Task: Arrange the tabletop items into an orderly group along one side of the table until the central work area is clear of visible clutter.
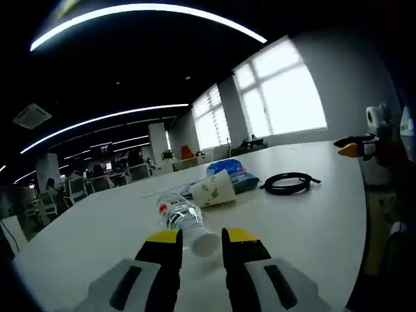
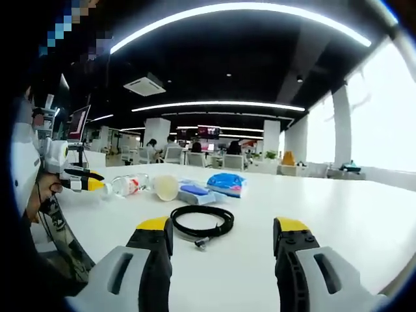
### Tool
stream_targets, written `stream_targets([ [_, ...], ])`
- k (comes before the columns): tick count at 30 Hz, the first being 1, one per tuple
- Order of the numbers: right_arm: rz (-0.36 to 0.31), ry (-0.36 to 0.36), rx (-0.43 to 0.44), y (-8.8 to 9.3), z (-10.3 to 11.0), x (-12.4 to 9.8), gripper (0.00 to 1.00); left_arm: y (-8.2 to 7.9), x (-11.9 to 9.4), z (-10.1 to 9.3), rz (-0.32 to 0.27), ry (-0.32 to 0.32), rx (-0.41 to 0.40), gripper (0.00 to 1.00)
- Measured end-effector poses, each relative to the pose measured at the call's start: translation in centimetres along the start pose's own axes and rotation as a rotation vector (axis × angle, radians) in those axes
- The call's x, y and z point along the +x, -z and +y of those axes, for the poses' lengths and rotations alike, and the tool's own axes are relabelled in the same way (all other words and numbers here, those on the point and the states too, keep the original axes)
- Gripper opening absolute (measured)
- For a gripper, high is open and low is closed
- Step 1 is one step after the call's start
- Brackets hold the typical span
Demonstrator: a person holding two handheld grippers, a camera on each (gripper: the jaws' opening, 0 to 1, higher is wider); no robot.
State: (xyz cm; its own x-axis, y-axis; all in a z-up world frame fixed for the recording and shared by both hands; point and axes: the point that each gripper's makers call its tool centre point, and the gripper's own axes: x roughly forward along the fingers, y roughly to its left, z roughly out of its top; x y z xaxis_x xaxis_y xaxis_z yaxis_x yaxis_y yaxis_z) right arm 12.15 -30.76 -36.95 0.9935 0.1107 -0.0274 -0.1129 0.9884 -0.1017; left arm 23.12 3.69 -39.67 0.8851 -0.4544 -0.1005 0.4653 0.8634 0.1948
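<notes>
A white table carries a small cluster of items, and the coiled black cable serves as the landmark for them.

In the left gripper view, the left gripper sits low over the table with its yellow-tipped jaws a narrow gap apart. The white cap end of a clear plastic bottle lies on its side right at that gap; whether the jaws touch it I cannot tell. Beyond the bottle, a paper cup with green marks lies tipped on its side, left of the cable. Just behind the cup rests a blue packet, with a flat blue-and-white pack between the cup and the cable. At this view's right edge the right gripper comes in, well apart from the cable.

In the right gripper view, the right gripper hovers with its jaws wide apart and nothing between them. The cable lies on the table just ahead of the jaws, its plug end pointing toward the camera. Beyond the cable sit the flat pack and the blue packet; the cup lies to the left of them, then the bottle further left. The left gripper reaches in from the left, its tips at the bottle's end.
</notes>
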Motion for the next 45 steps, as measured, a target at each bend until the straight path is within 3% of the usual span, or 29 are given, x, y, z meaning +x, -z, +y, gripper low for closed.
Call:
stream_targets([
  [32, 0.018, 0.002, 0.01, 0.5, 0.0, 0.6, 0.6, 2.1, 1.4, -0.2, 0.088, -0.022, -0.019, 0.23],
  [45, 0.029, -0.011, 0.015, 1.1, 0.0, 1.1, 0.6, 2.4, 1.9, -0.2, 0.098, -0.026, -0.014, 0.23],
])
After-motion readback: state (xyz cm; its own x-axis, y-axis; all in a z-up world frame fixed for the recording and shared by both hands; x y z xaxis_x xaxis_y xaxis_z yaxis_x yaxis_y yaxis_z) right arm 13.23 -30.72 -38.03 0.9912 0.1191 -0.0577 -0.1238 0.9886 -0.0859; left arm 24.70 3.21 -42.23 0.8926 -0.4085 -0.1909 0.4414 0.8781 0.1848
